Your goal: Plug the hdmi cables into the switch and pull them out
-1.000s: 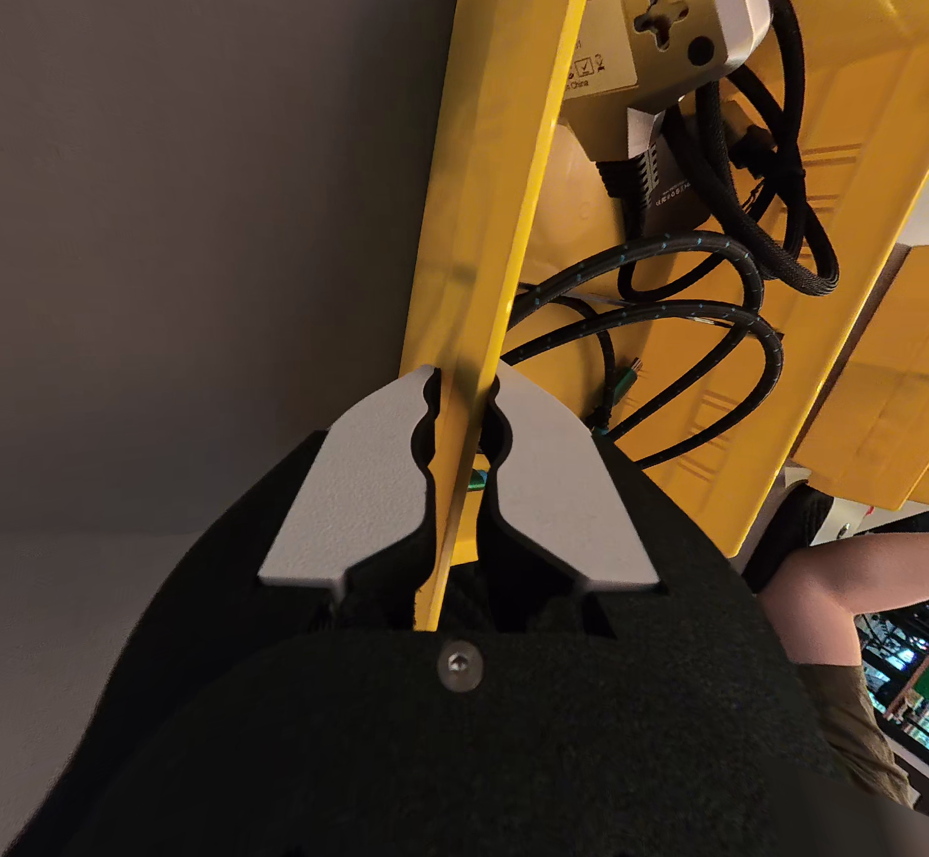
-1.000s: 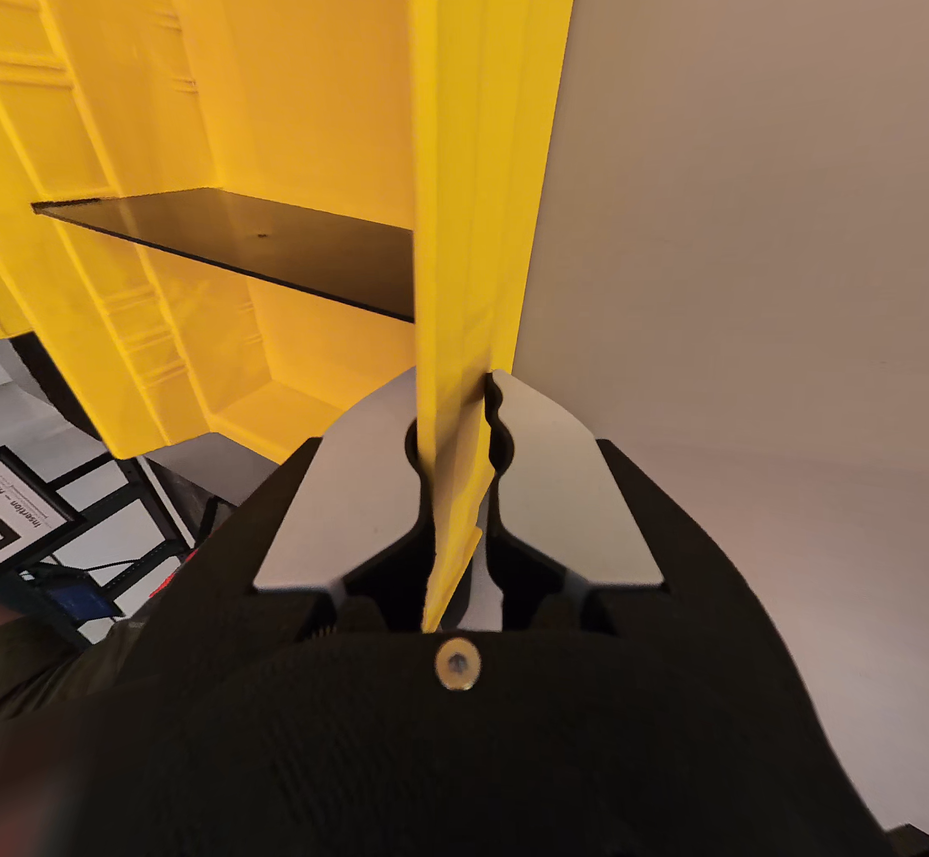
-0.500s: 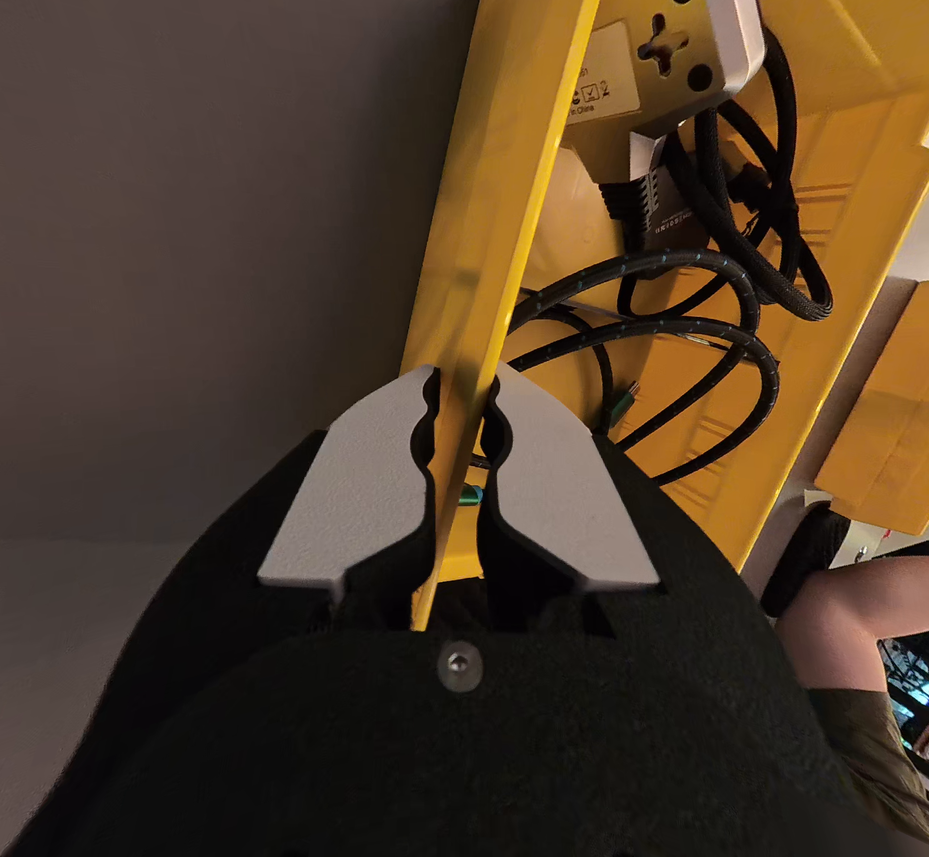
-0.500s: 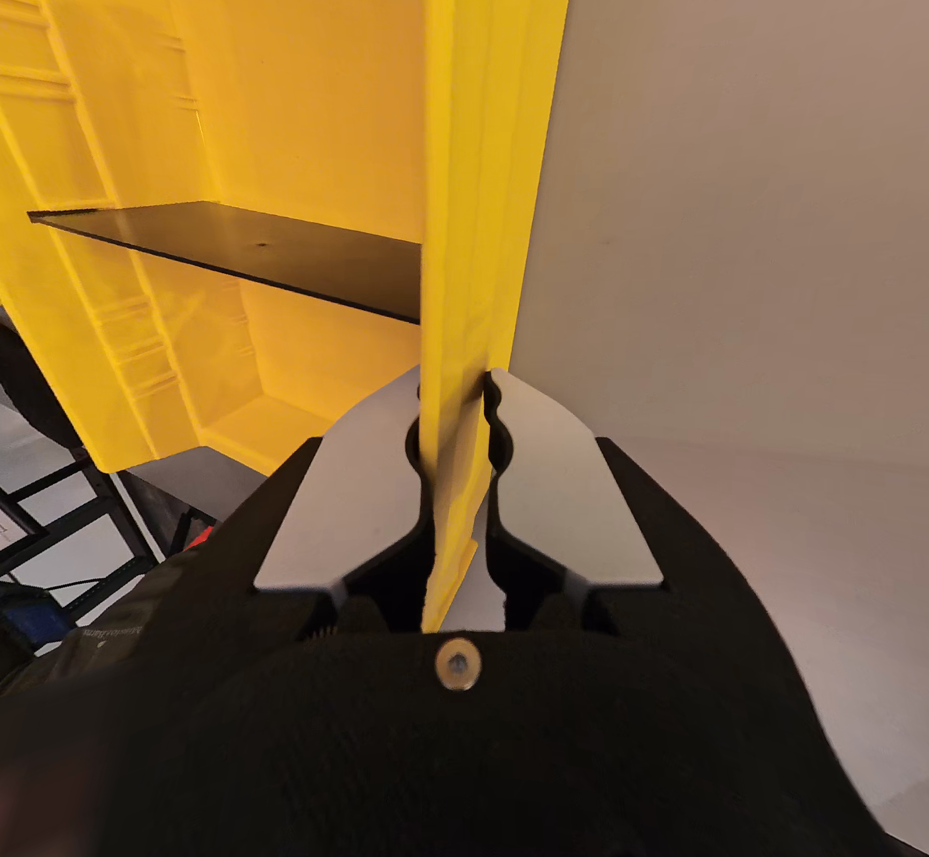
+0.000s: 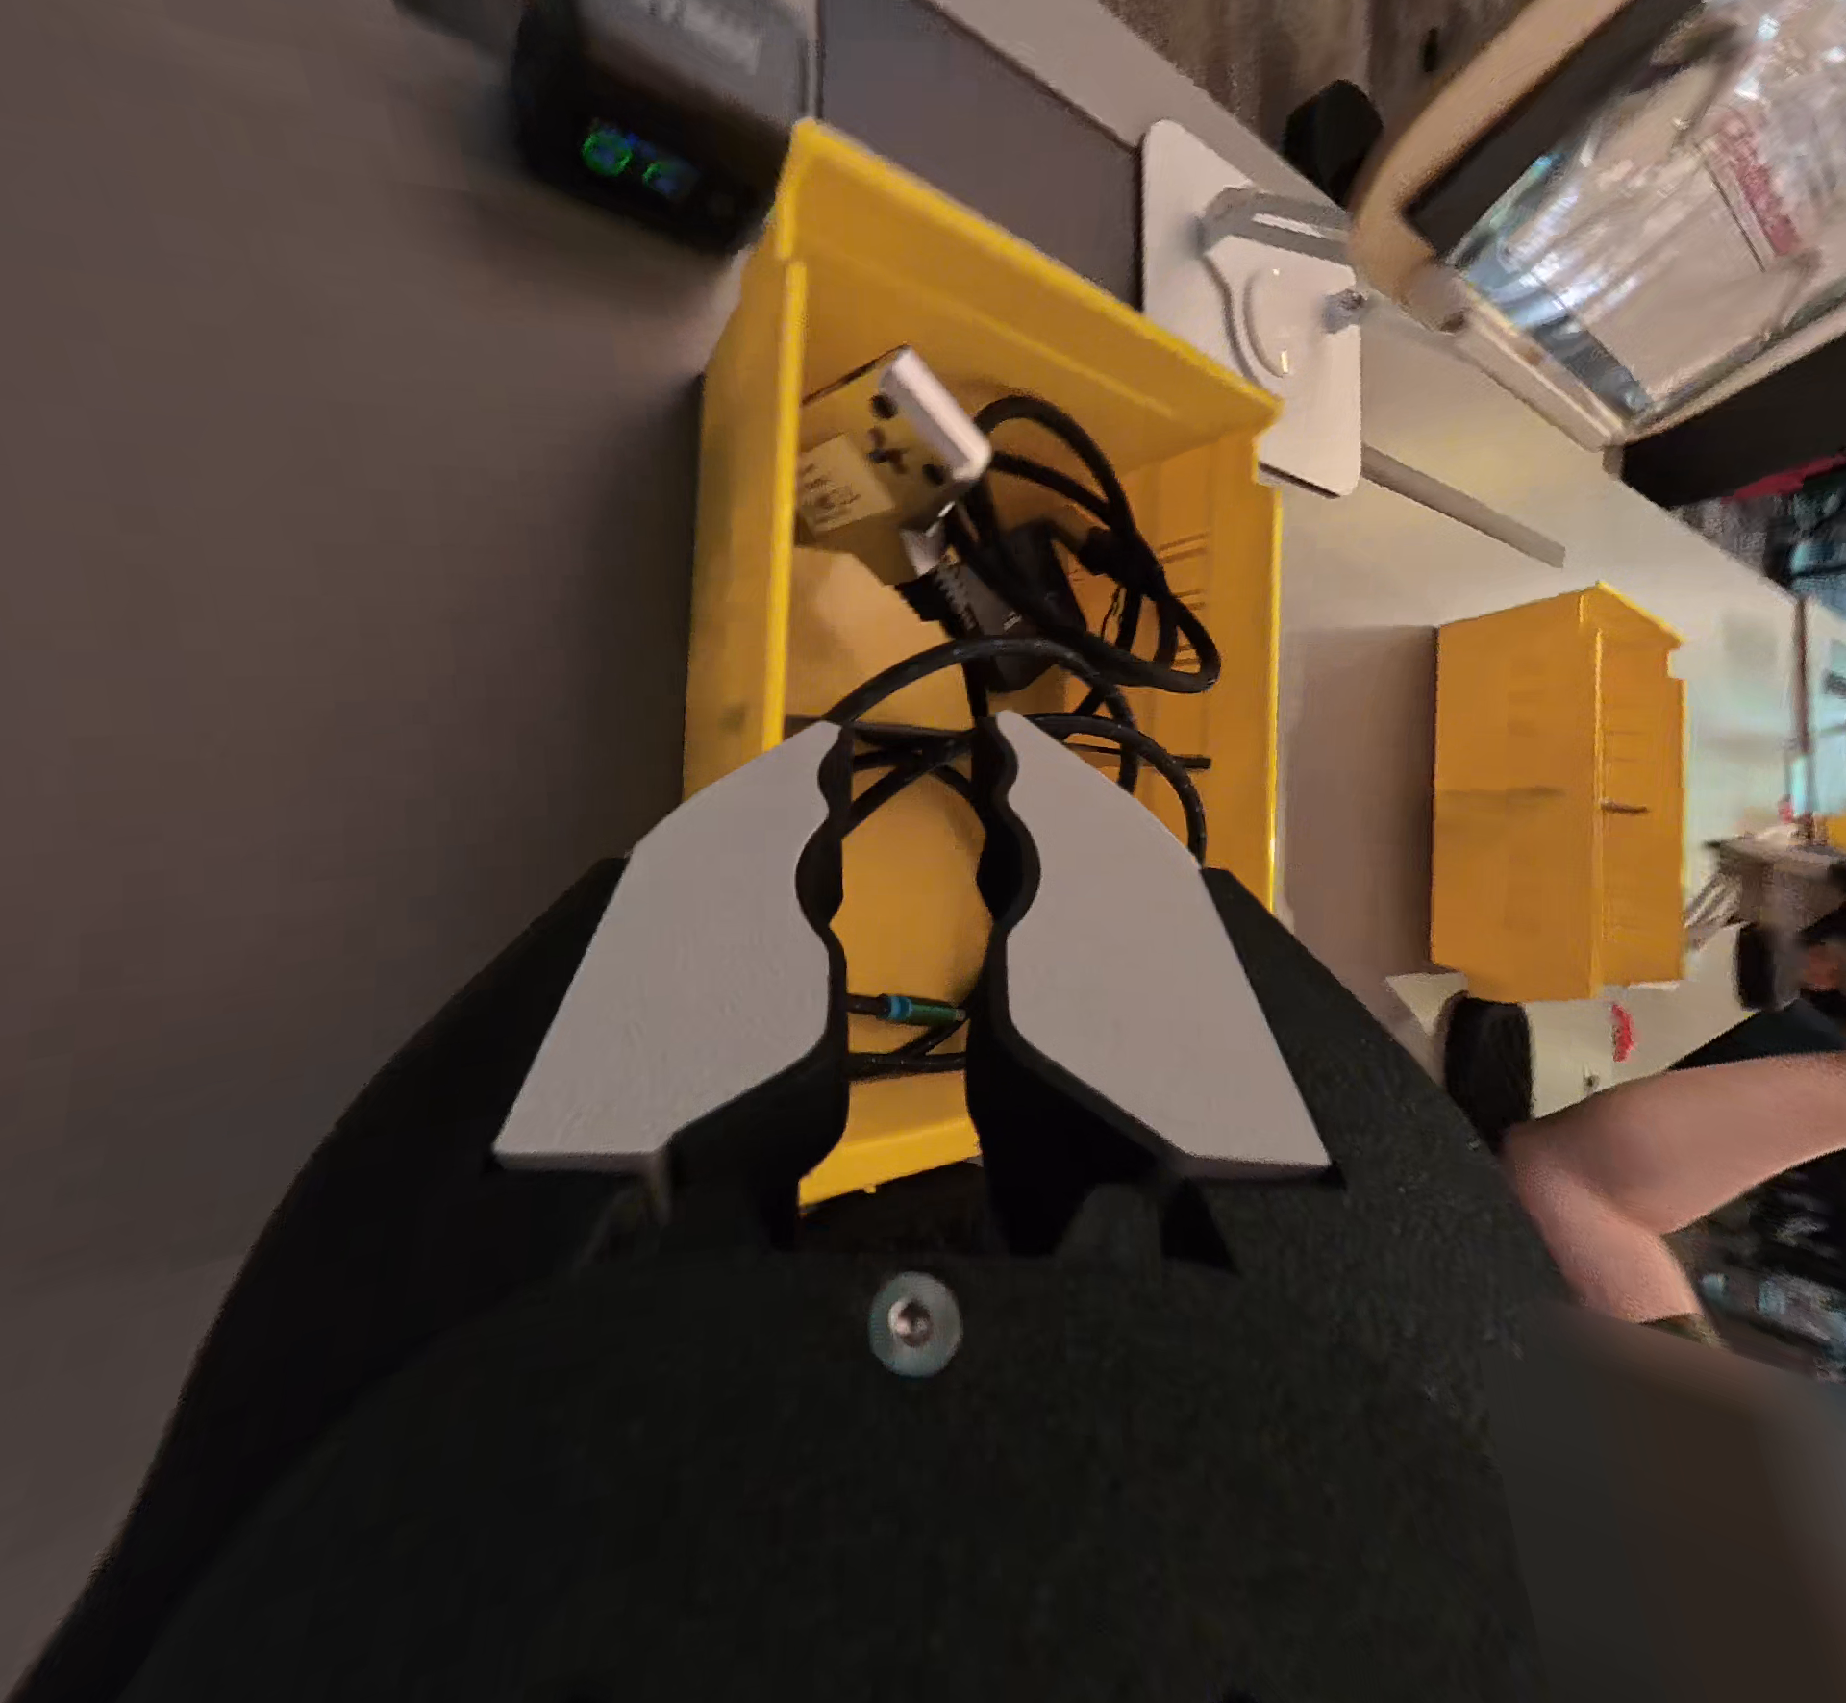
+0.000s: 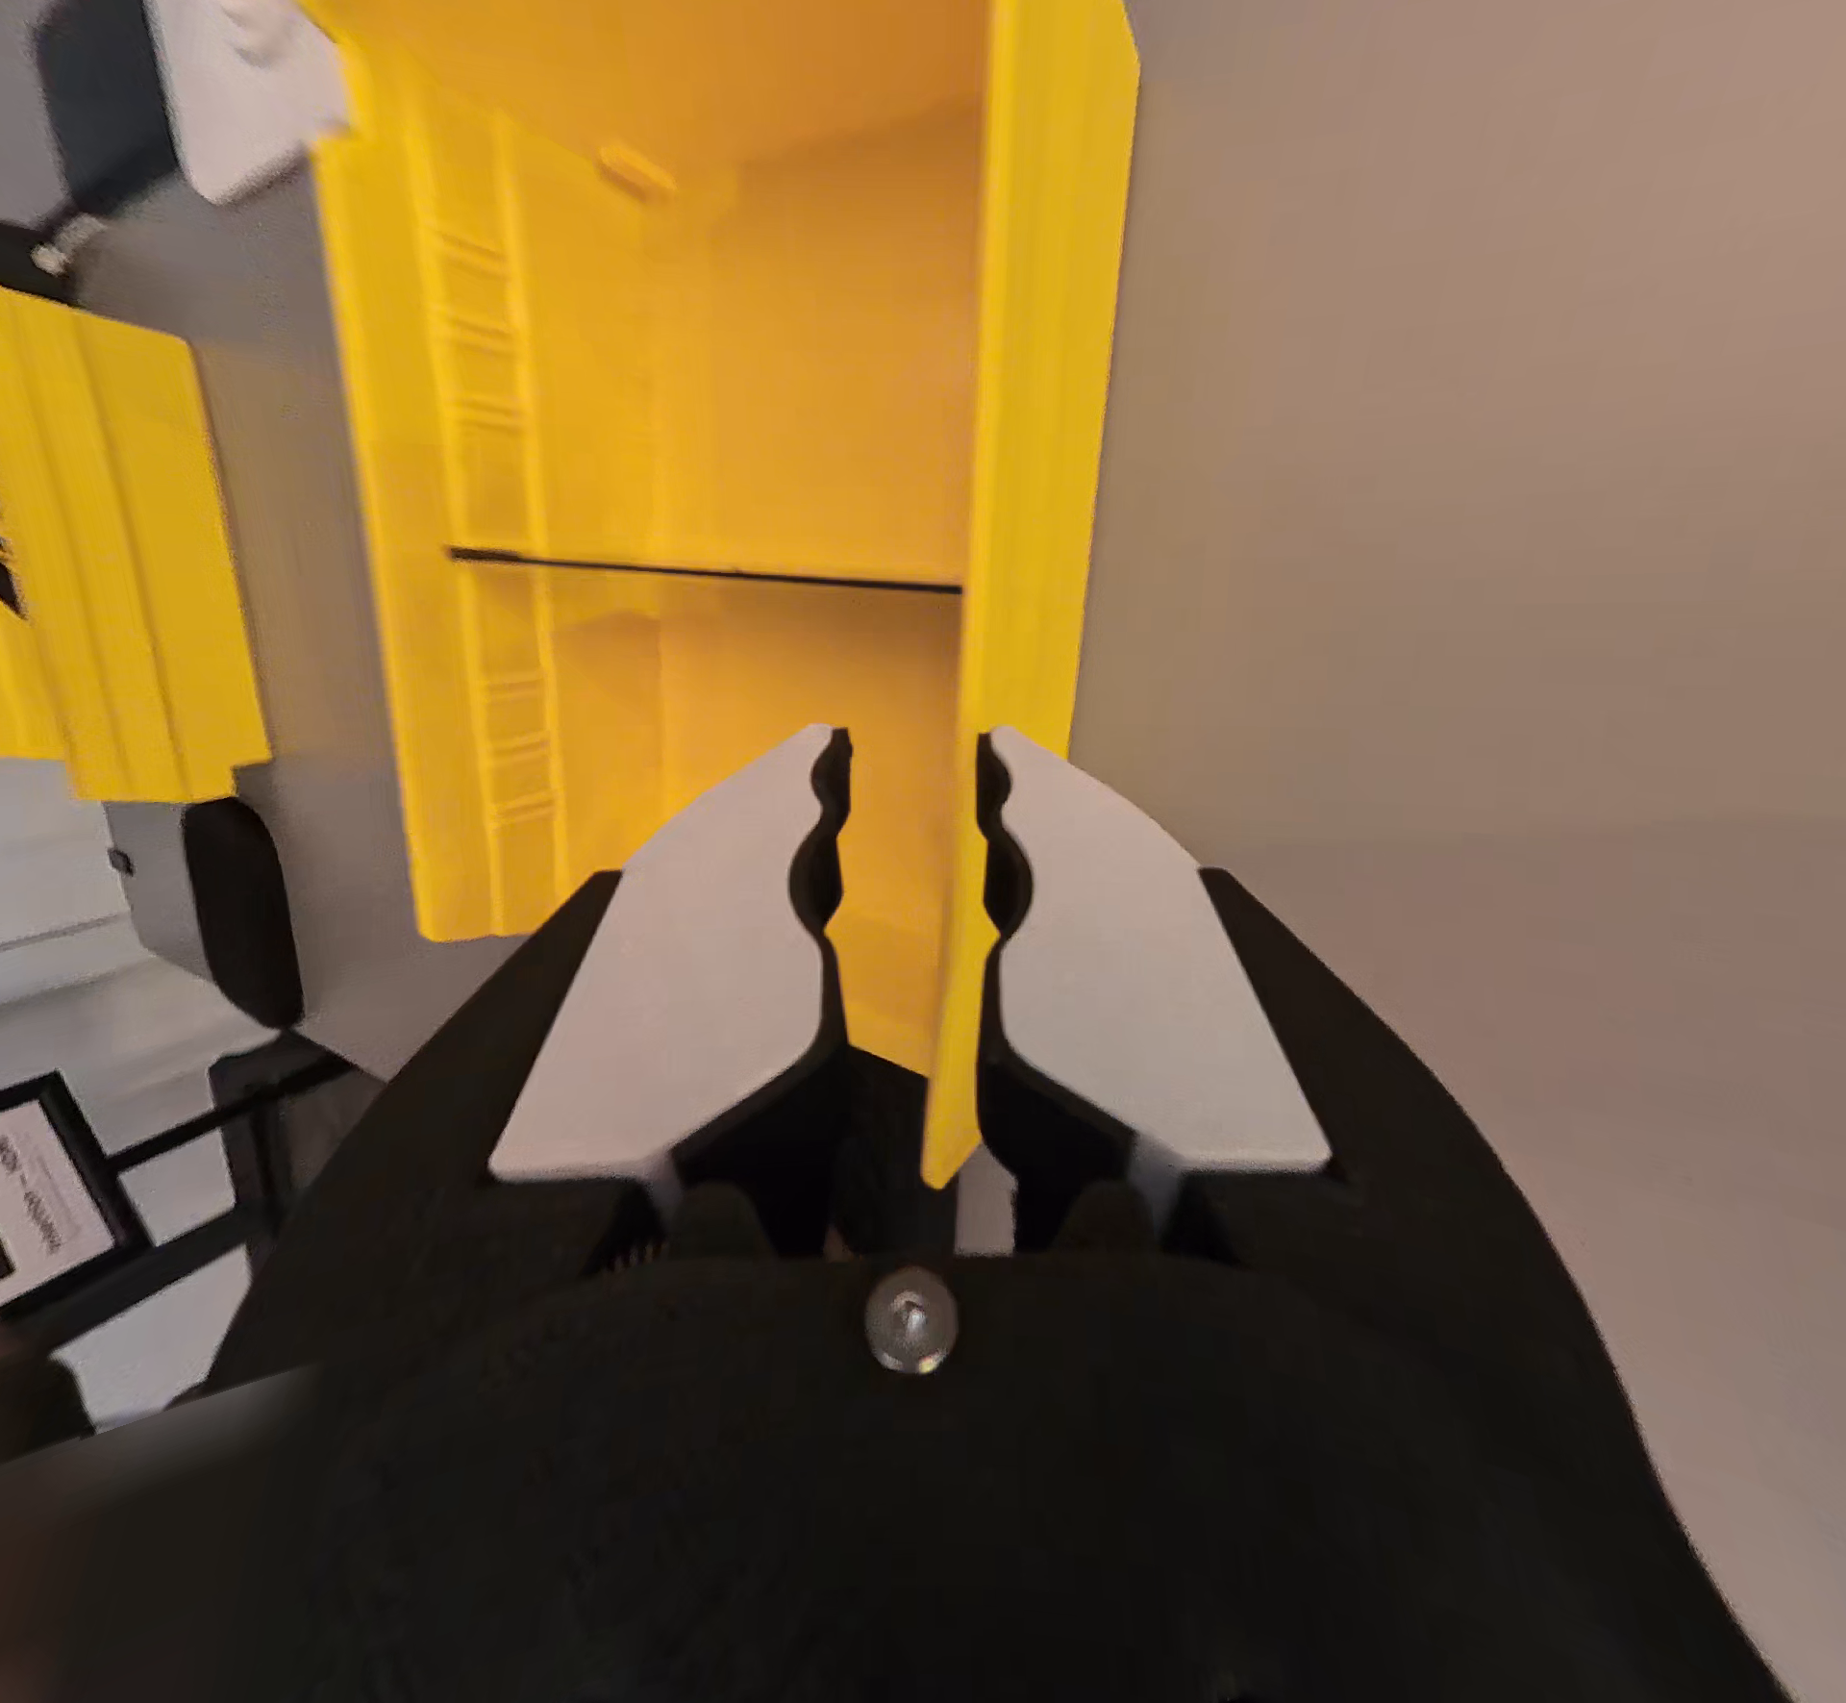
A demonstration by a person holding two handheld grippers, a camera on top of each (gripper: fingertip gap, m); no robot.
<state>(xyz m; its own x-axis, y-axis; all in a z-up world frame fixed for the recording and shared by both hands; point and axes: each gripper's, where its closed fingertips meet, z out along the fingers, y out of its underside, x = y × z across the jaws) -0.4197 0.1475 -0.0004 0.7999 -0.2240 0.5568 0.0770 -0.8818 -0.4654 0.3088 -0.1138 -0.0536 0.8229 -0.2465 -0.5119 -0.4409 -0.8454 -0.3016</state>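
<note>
Grey tabletop (image 5: 250,556) (matte), dark mat (image 5: 959,146), possibly black shelf frame (image 6: 200,1146) beyond.

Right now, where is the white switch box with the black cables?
In the left wrist view, the white switch box lies in the far compartment of the yellow plastic bin, beyond the open left tool, with tangled black cables beside it.

Two yellow bins (image 5: 1009,336) (image 5: 1558,796) on view, one switch (image 5: 899,446), one dark charger (image 5: 649,87) upper left.
</note>
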